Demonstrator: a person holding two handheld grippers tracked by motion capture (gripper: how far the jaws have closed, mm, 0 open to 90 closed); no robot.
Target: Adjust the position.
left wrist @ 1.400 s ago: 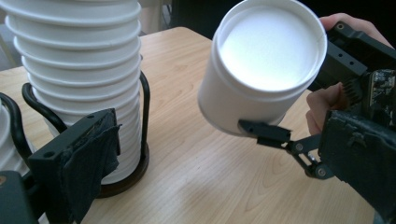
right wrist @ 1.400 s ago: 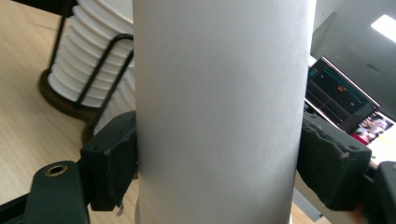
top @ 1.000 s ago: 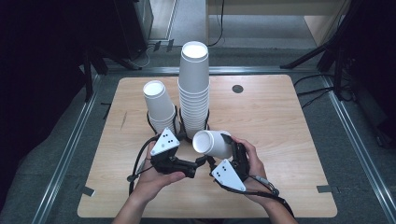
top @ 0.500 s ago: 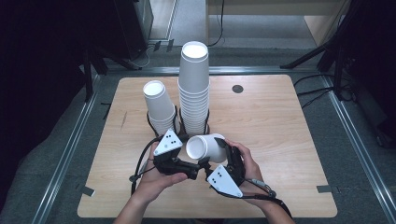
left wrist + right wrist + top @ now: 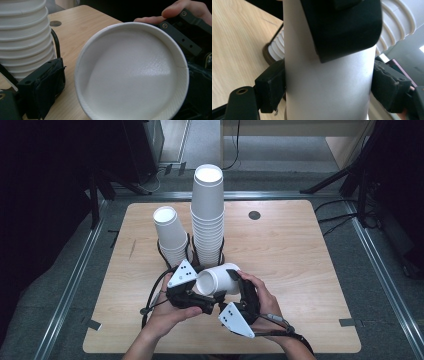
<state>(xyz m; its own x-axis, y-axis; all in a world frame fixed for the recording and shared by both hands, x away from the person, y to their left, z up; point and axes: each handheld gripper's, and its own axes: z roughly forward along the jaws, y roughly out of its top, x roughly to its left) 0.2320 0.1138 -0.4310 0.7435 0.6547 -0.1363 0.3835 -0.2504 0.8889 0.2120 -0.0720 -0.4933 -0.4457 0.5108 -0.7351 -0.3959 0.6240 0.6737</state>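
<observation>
A single white paper cup [image 5: 218, 279] lies on its side above the table's front middle, with its mouth toward the left. My right gripper [image 5: 329, 85] is shut on it, and both pads [image 5: 270, 87] press its wall. In the high view the right gripper [image 5: 235, 289] comes in from the right. The cup's open mouth [image 5: 132, 75] sits between the jaws of my left gripper [image 5: 125, 87]. That gripper's left pad [image 5: 43, 91] stands a sliver off the rim, and its other jaw lies along the cup's wall in the right gripper view. From the left, the left gripper [image 5: 206, 292] meets the cup.
Just behind the grippers stand a tall stack of white cups [image 5: 207, 215] and a shorter stack [image 5: 170, 235], each in a black wire holder. The wooden table [image 5: 300, 260] has a dark round hole [image 5: 254, 215] at the back right. Metal rails run along both sides.
The cup in my right gripper has shifted slightly left and nearer, so its mouth now lies in between the left gripper's jaws. The left hand stayed put.
</observation>
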